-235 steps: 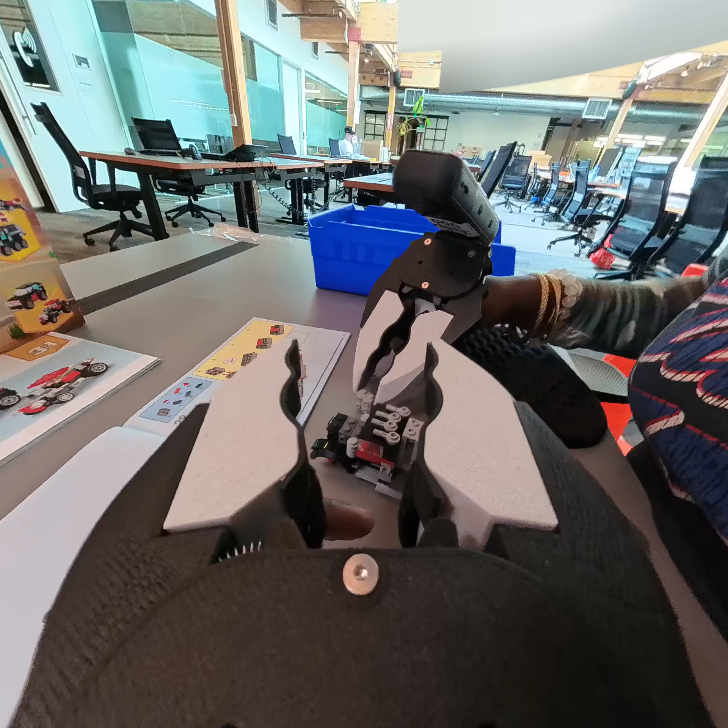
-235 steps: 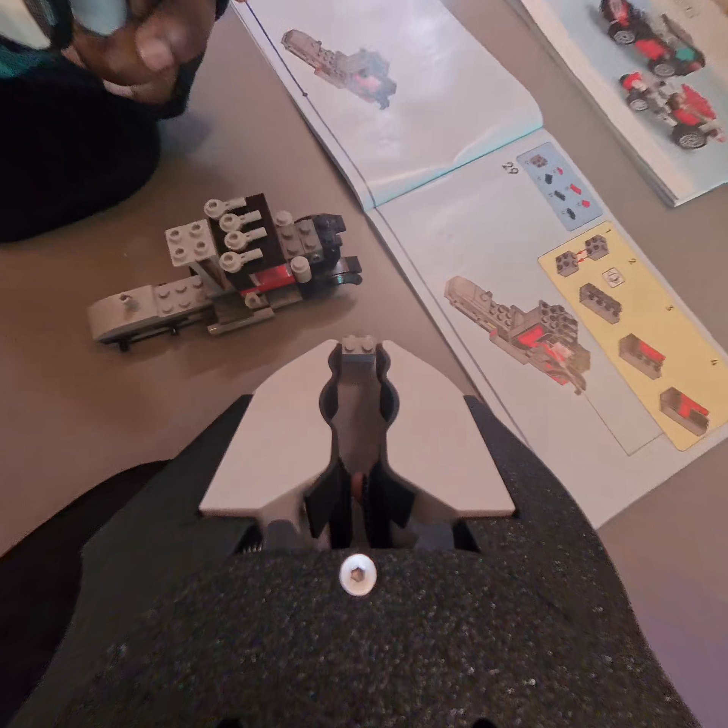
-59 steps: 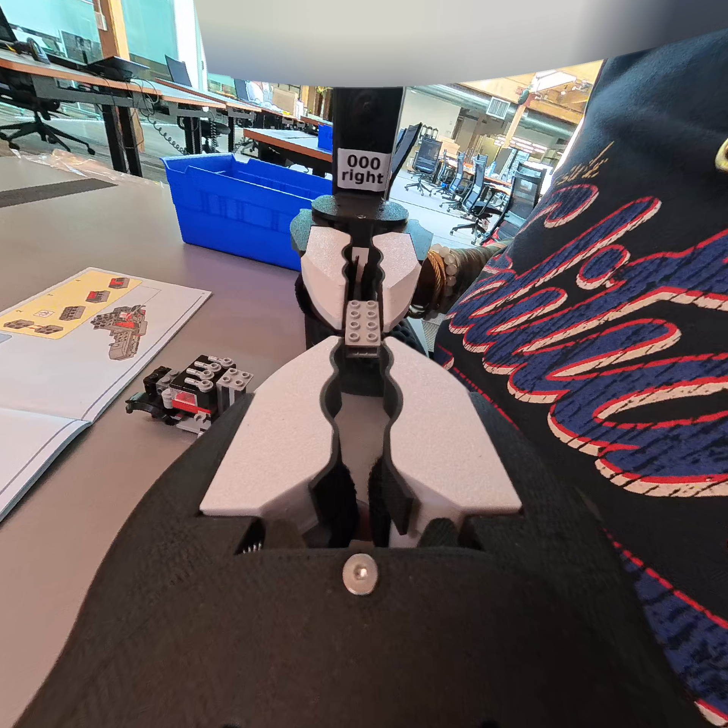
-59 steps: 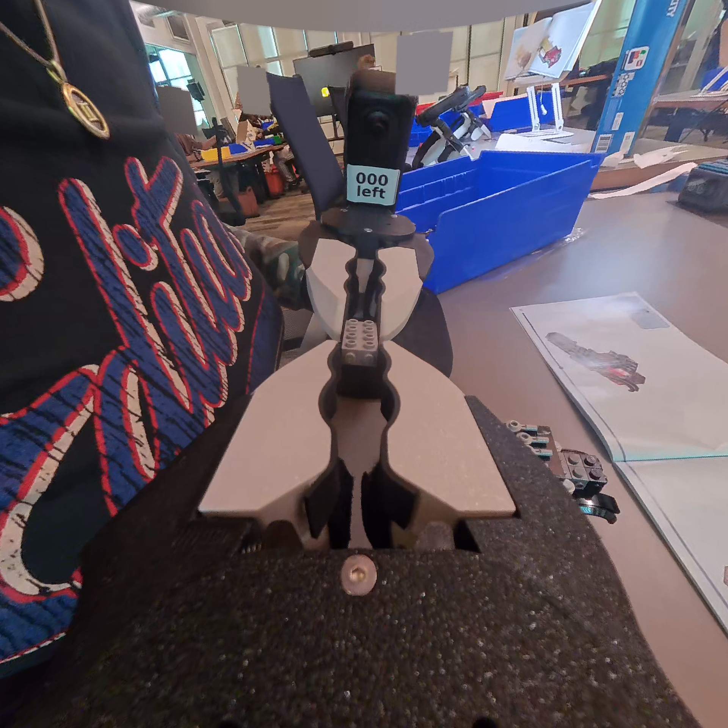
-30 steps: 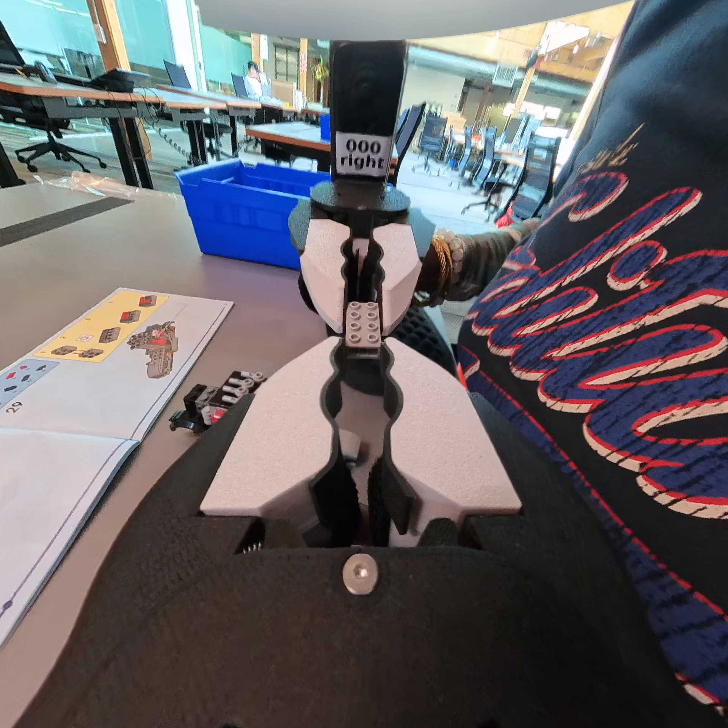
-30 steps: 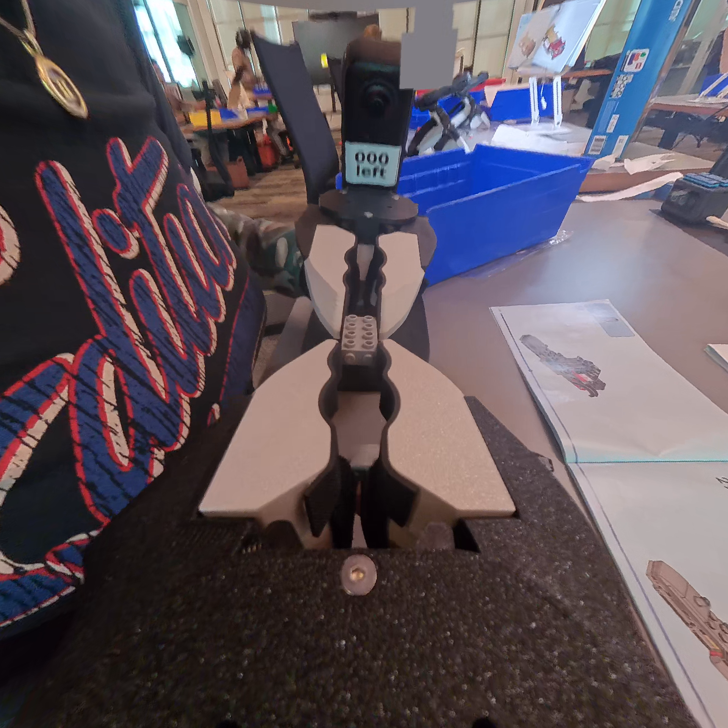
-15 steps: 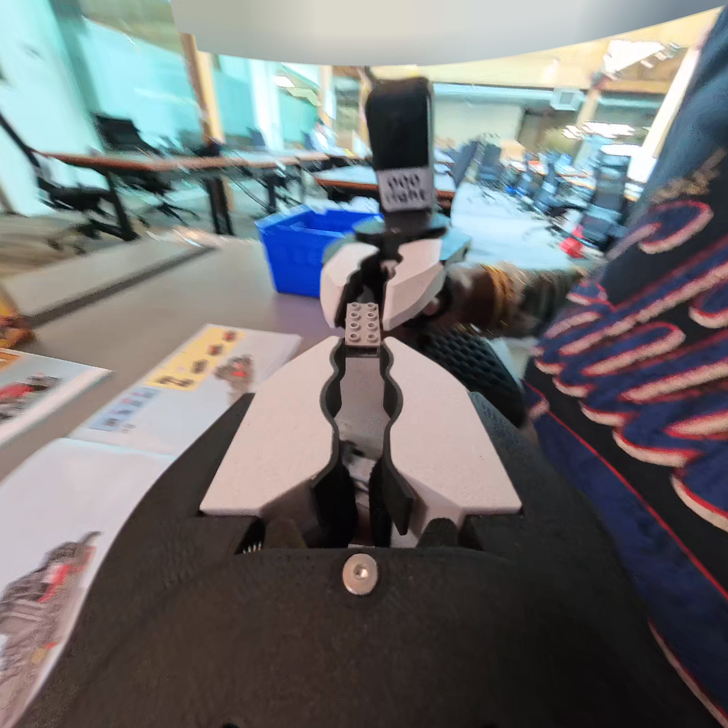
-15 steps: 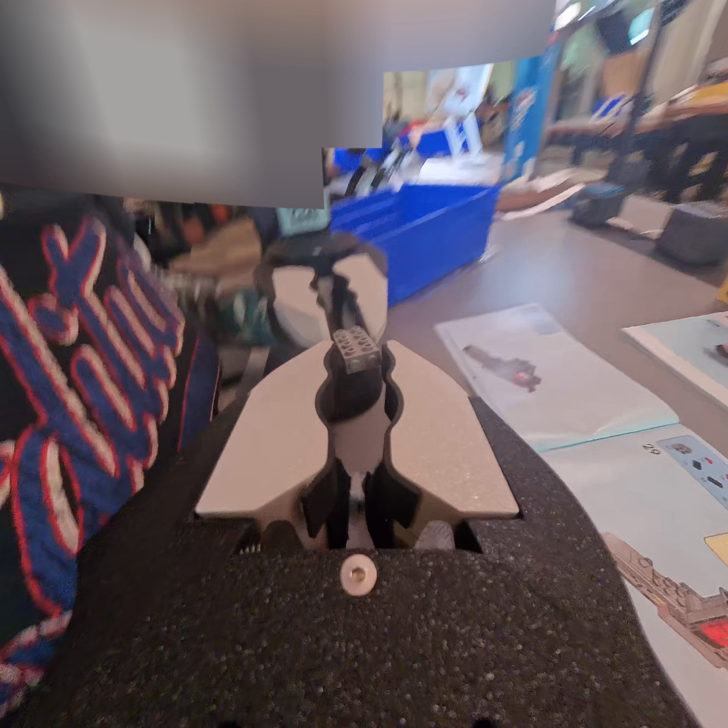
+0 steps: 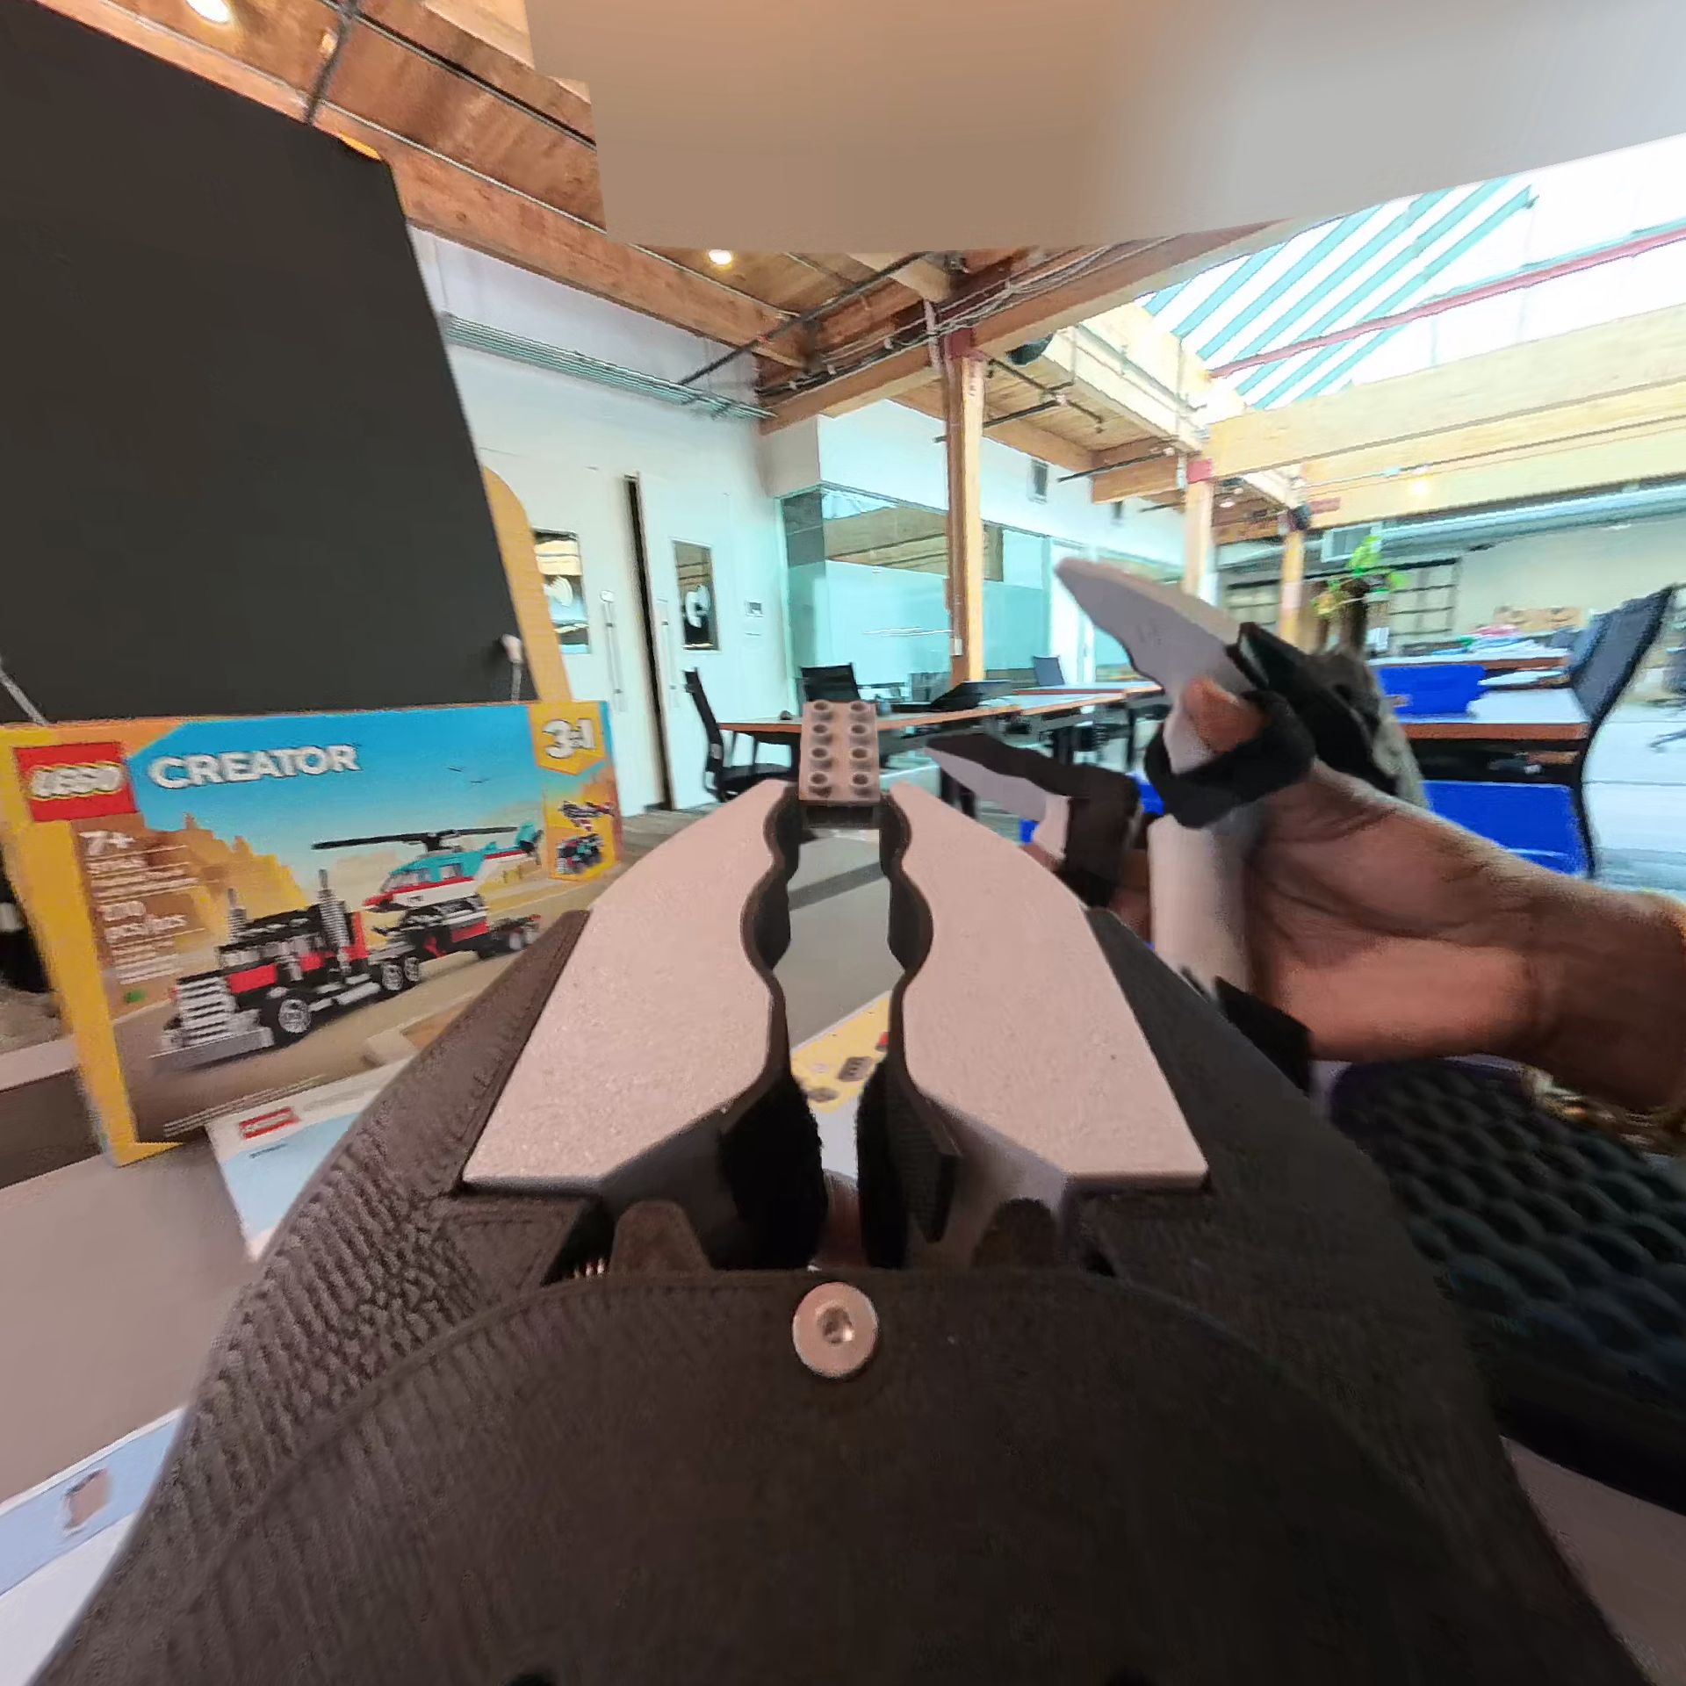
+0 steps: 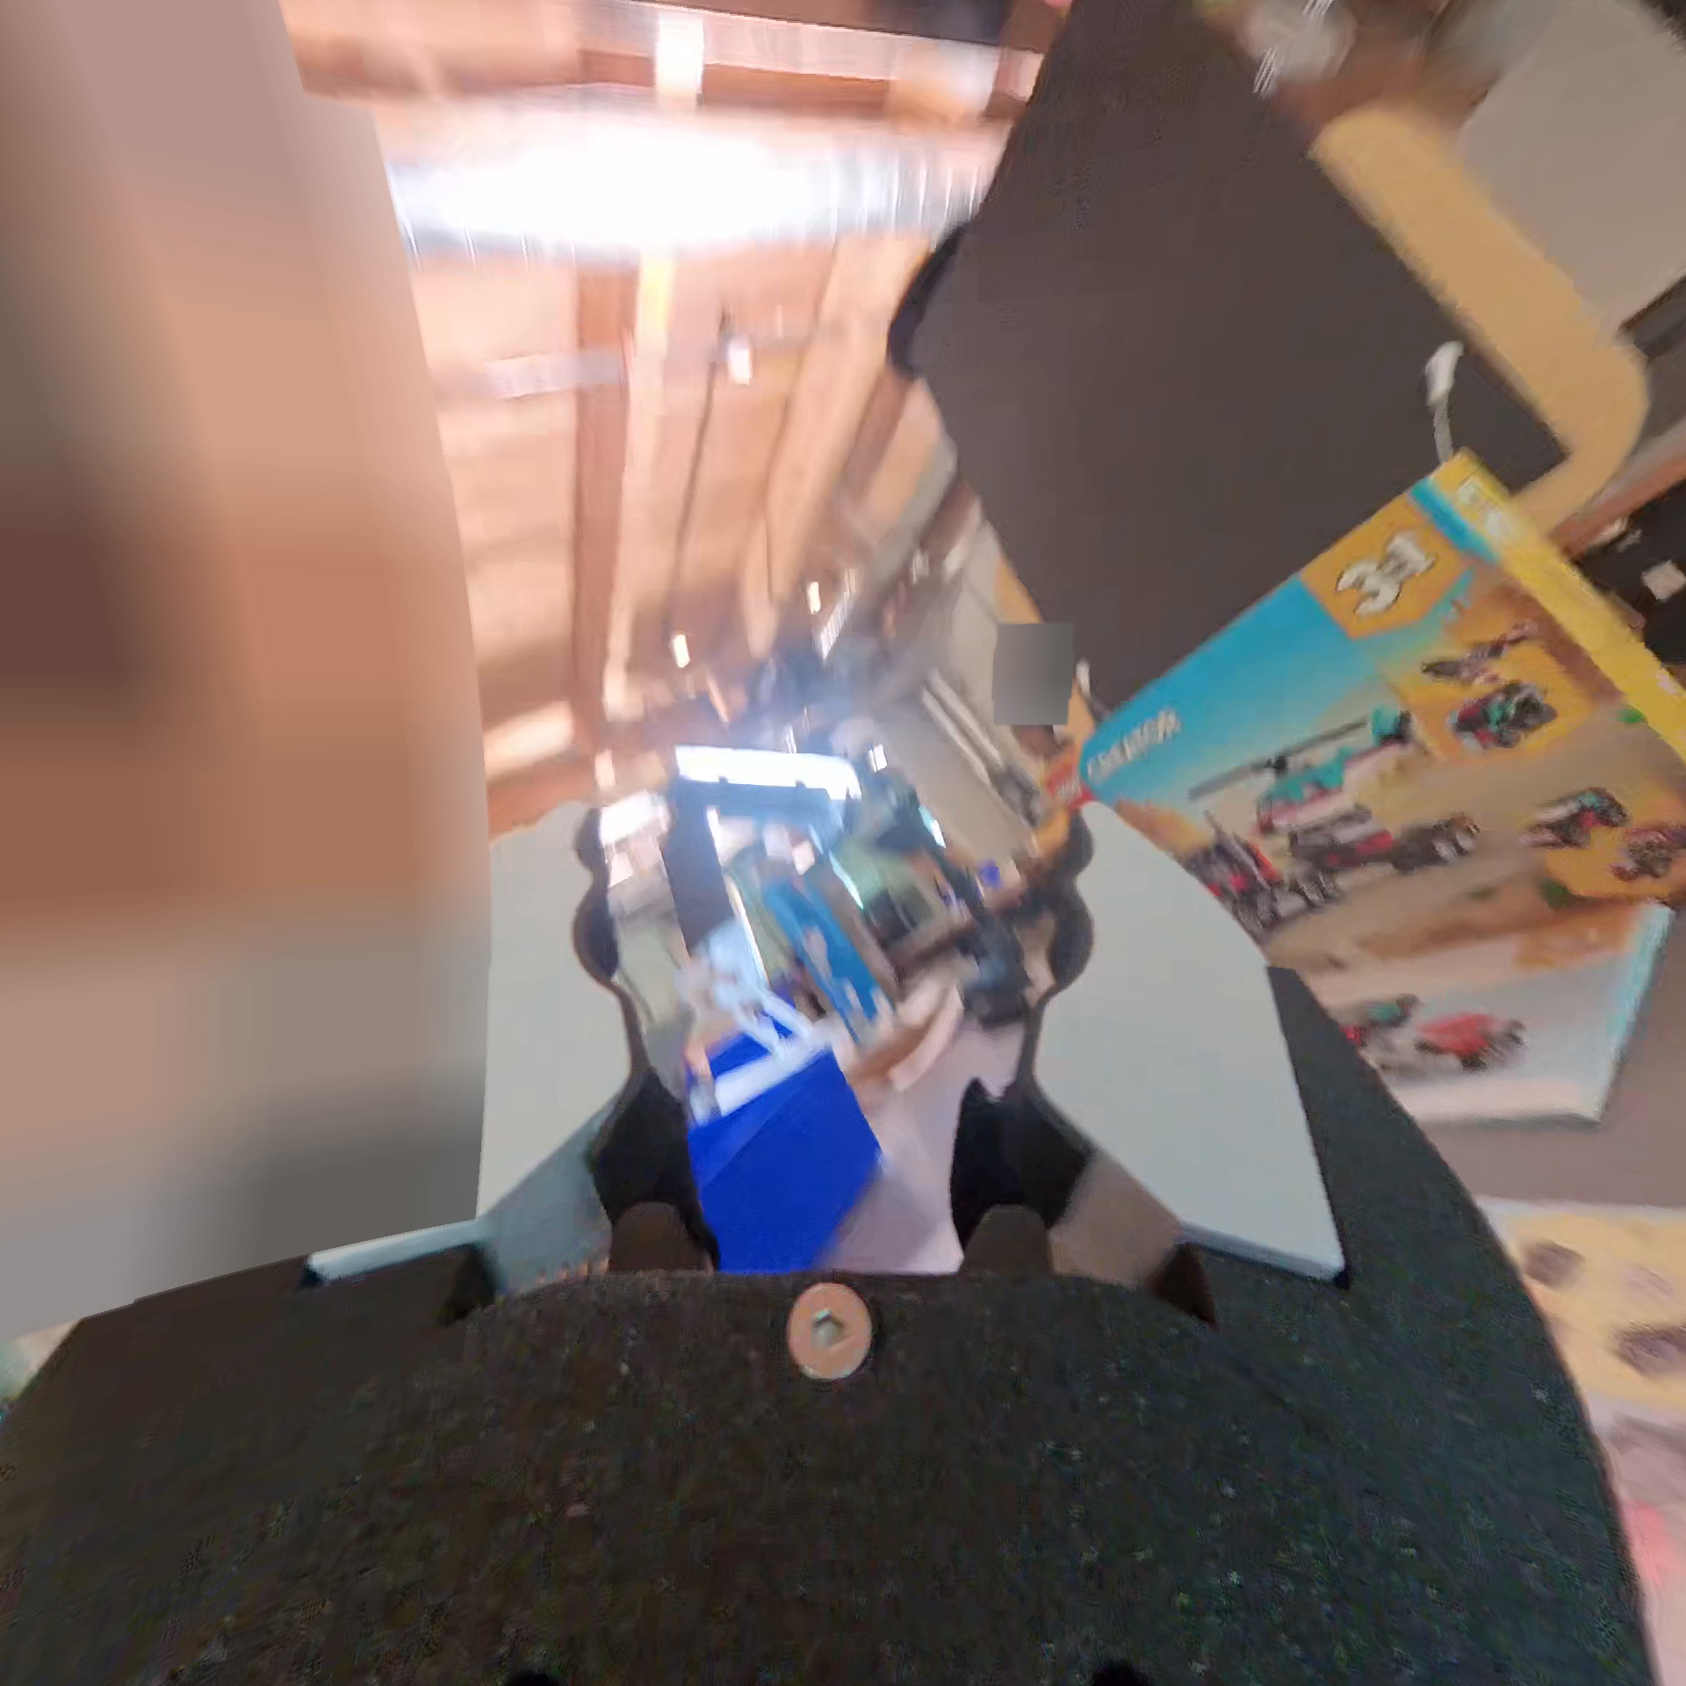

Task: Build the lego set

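My left gripper (image 9: 839,803) is shut on a small grey studded plate (image 9: 839,762), held up in the air at its fingertips. My right gripper (image 10: 835,876) is open and empty; its view is badly blurred by motion. It also shows in the left wrist view (image 9: 1077,712), to the right of the plate and apart from it, tilted, with a hand around its handle. The partly built model is out of both views.
The set's box (image 9: 301,876) stands on the table at the left and shows tilted in the right wrist view (image 10: 1414,757). An open instruction booklet (image 9: 839,1067) lies below the left gripper. Blue bins (image 9: 1496,821) stand to the right. Another blue bin (image 10: 775,1159) shows in the right wrist view. About 12 cm separates my left fingertips from my right.
Both grippers were pinching the grey plate tip to tip. The right one has let go, opened and swung away fast. The left keeps the plate and has turned toward the box.
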### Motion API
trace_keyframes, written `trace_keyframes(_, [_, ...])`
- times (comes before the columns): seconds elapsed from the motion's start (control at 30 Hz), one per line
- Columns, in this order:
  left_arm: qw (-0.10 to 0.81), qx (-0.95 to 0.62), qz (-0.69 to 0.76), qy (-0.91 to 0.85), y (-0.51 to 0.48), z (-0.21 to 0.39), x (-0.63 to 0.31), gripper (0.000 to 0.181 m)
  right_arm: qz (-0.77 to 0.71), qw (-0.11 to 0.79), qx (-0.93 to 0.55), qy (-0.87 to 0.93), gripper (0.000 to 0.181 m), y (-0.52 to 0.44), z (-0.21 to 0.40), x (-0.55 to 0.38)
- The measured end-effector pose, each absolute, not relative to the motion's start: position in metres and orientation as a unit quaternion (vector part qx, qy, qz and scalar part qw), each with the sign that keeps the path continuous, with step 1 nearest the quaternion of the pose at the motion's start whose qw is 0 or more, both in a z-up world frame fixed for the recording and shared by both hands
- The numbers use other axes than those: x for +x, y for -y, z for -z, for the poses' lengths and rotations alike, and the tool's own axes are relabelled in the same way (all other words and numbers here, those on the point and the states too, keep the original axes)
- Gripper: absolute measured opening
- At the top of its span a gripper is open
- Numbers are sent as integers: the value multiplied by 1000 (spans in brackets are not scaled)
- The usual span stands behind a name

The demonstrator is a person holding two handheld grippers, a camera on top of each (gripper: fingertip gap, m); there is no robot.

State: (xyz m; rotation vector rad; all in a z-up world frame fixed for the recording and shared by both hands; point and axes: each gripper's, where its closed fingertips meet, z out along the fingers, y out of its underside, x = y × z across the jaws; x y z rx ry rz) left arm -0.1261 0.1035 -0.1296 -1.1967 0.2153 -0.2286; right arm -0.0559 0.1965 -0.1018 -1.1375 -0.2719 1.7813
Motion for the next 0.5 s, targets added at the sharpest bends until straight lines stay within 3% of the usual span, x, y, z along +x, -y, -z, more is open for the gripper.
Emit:
trace_keyframes(0.17, [830, -548, 31, -104, -106, 128, -123, 17, -704, 427, -483, 297, 44, -136, 115, -90])
trace_keyframes(0.4, [832, -534, -15, -148, -105, 127, -106, 16, -753, 322, -474, 323, 12, -105, 115, -111])
trace_keyframes(0.5, [825, -536, -25, -175, -105, 129, -100, 18, -756, 315, -464, 338, 10, -102, 115, -106])
